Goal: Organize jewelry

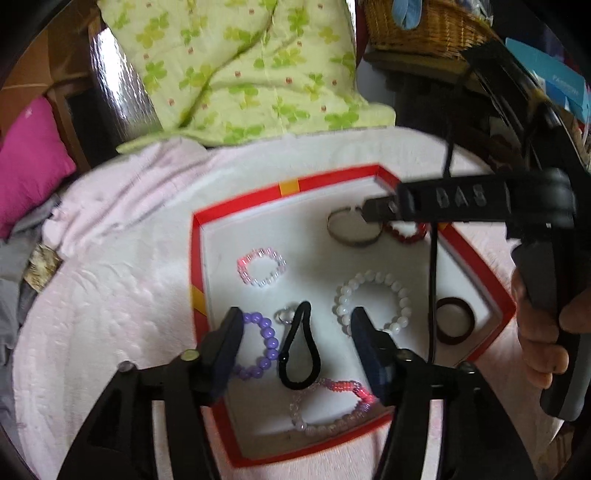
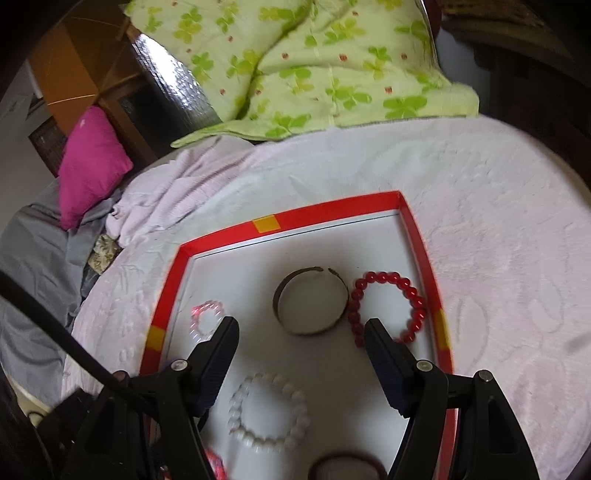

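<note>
A red-rimmed box (image 1: 332,176) with a white floor holds the jewelry: a purple bead bracelet (image 1: 263,345), a black hair tie (image 1: 297,350), a white bead bracelet (image 1: 373,301), a pink bead ring (image 1: 261,266), a metal bangle (image 1: 354,230), a red bead bracelet (image 1: 404,232), a dark red band (image 1: 453,325) and a long pink bead strand (image 1: 332,406). My left gripper (image 1: 295,328) is open and empty above the hair tie. My right gripper (image 2: 301,338) is open and empty just short of the bangle (image 2: 312,304) and red bracelet (image 2: 388,306); it also shows in the left wrist view (image 1: 376,210).
The box (image 2: 332,210) lies on a pale pink blanket (image 2: 498,258). A green floral quilt (image 1: 251,70) lies beyond it, with a magenta pillow (image 2: 90,162) at left and a wicker basket (image 1: 424,26) at upper right. A black cable (image 1: 434,280) hangs across the box's right side.
</note>
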